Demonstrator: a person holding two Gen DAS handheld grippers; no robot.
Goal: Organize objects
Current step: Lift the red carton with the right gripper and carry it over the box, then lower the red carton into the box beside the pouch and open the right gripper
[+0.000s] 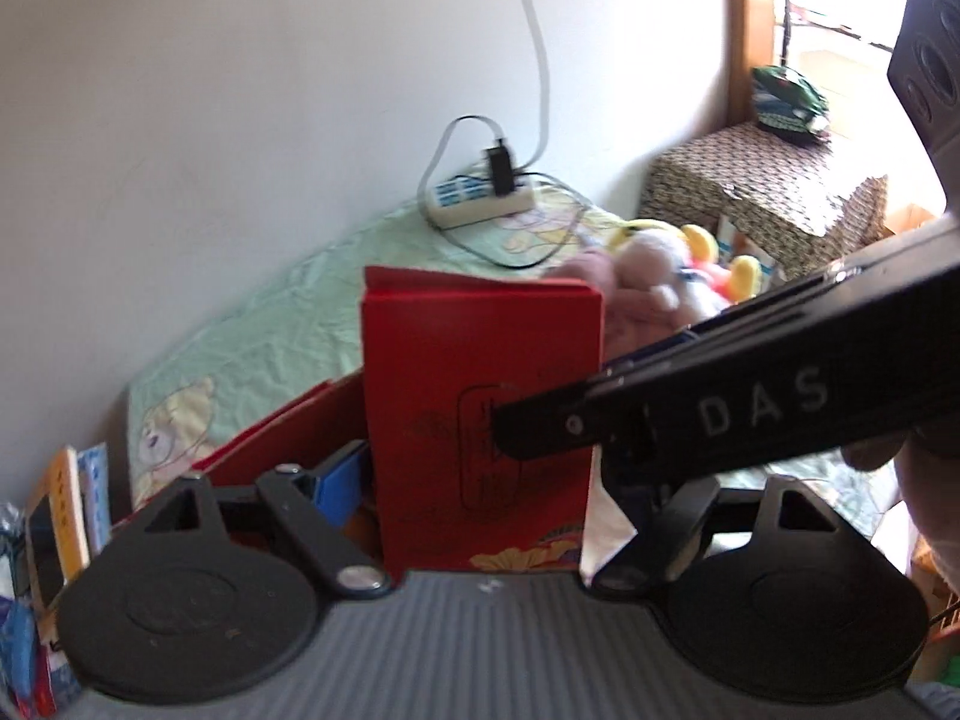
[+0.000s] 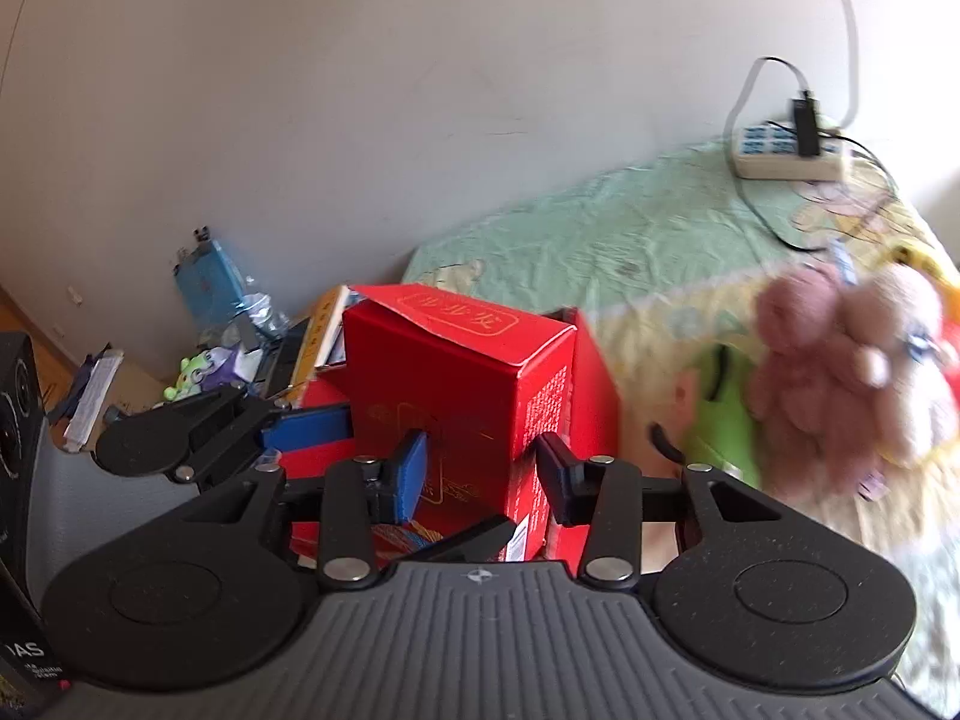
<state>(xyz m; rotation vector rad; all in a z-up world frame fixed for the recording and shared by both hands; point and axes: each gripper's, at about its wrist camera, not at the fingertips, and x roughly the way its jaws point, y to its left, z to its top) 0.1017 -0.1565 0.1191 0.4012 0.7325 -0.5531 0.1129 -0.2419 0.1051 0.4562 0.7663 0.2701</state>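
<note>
Right wrist view had one red box (image 2: 456, 384) dead centre, standing upright with its top flap lifted and gold characters printed on that flap, too blurry for me to read properly. Small white print ran down its right side, also unreadable. The right gripper (image 2: 480, 474) sat with its jaws apart, one blue pad (image 2: 411, 477) against the box front and the other finger off the right edge, so it bracketed the box without clearly pinching it. At about 9 o'clock the left gripper (image 2: 306, 426) came in, blue pad touching the box's left face.

From the left wrist view, the same red box (image 1: 480, 420) filled the middle, with an oval gold outline drawn on its face and a flower pattern at the bottom. The left gripper (image 1: 480, 480) straddled it, but whether it was actually clamped I couldn't tell, since the right finger was hidden. A black bar with white letters "DAS" (image 1: 762, 402) crossed at 3 o'clock.

Further out: one white power strip (image 1: 480, 198) at 12 o'clock on the green cartoon bedsheet (image 1: 270, 324), one pinkish plush toy (image 2: 840, 372) at 3 o'clock in the right view, and a pile of books and packets (image 2: 240, 330) at 9 o'clock.
</note>
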